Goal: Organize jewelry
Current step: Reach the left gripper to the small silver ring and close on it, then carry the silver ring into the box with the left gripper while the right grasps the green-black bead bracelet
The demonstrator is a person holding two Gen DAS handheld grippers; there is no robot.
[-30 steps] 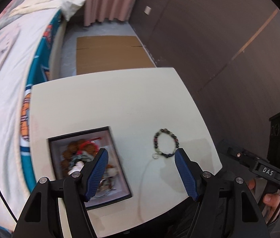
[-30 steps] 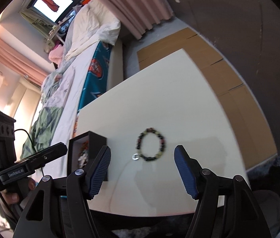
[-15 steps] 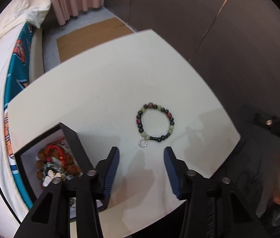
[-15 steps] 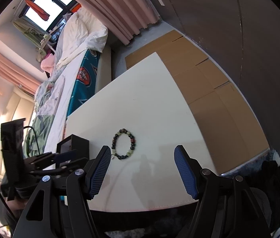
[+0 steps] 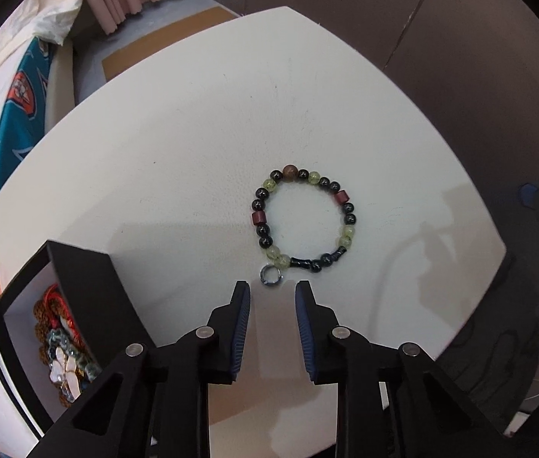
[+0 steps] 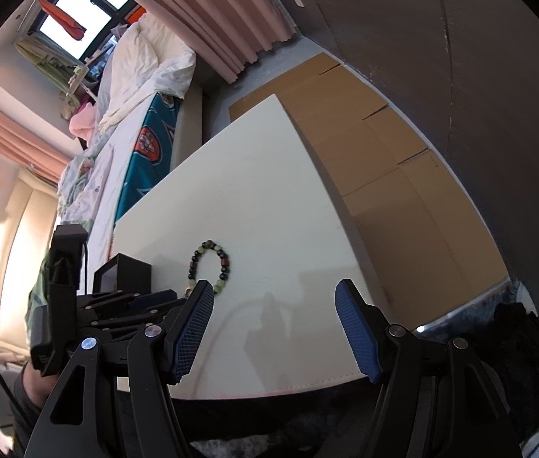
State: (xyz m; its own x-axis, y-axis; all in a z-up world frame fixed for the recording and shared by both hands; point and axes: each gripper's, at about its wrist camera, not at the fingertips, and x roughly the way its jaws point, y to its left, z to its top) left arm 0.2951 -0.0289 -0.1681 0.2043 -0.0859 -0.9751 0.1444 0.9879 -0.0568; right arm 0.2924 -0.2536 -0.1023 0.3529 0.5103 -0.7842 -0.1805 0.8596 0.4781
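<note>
left claw steeply down, closing above bracelet

Left tool narrowing, nothing between; right tool wide apart.

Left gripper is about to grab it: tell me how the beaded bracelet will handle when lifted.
The beaded bracelet is strung beads, so it will likely droop rather than hold its circle. The round beads look glossy, so they may slip between pads. Its metal ring would probably dangle.

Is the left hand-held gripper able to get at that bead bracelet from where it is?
Probably yes. The left hand-held gripper, whose jaws have just been closing with nothing between them, points at the bracelet's metal ring; only bare table lies between.
</note>
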